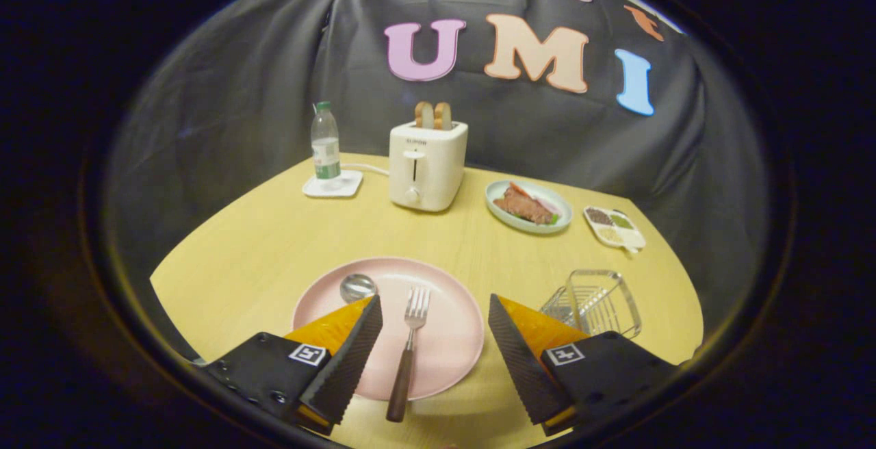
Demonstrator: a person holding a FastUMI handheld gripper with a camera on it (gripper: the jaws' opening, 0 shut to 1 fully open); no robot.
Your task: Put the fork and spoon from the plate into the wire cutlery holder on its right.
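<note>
A pink plate (445, 339) lies on the wooden table just ahead of my fingers. On it a fork (409, 346) with a dark wooden handle lies lengthwise, tines pointing away, in the gap between the two fingers. The spoon (358, 287) shows its metal bowl on the plate's left part; its handle is hidden behind the left finger (352, 360). The wire cutlery holder (594, 302) stands to the right of the plate, just beyond the right finger (520, 360). My gripper (435, 305) hovers open above the plate and holds nothing.
At the back stands a white toaster (427, 165) with two bread slices. Left of it a water bottle (326, 141) rests on a white coaster. A plate of food (528, 206) and a small divided dish (614, 227) sit at the back right.
</note>
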